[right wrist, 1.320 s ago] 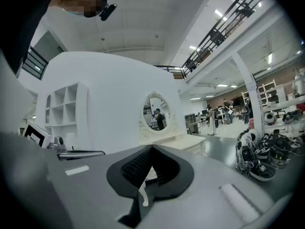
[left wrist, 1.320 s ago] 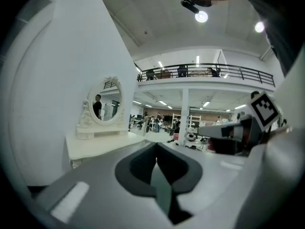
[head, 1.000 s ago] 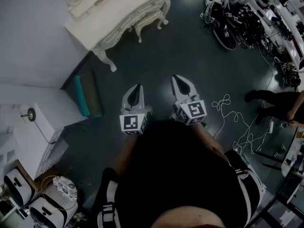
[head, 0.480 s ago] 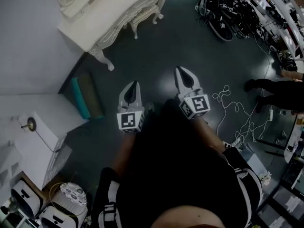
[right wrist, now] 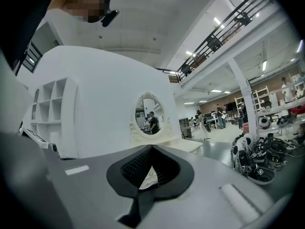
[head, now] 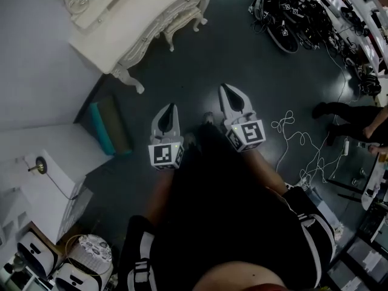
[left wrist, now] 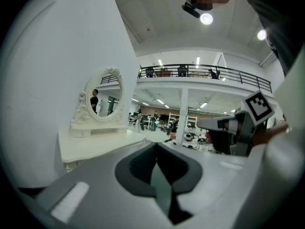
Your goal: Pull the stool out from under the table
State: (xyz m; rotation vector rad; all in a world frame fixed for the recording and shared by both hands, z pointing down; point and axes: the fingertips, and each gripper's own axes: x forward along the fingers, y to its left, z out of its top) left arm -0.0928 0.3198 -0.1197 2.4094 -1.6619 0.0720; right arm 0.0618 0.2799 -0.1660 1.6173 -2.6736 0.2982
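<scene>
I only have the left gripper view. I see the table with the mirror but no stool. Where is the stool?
Observer: In the head view, the stool is tucked under the table. The left gripper is short of it and not touching it.
Operator: What is the right gripper doing?
Observer: The right gripper is shut, with nothing between its jaws.
Operator: Is anything on the floor nearby?
Observer: A loose white cable lies on the floor, to the right of the right gripper.

table (head: pixel 136 20) ahead left, gear heap (head: pixel 291 20) right
</scene>
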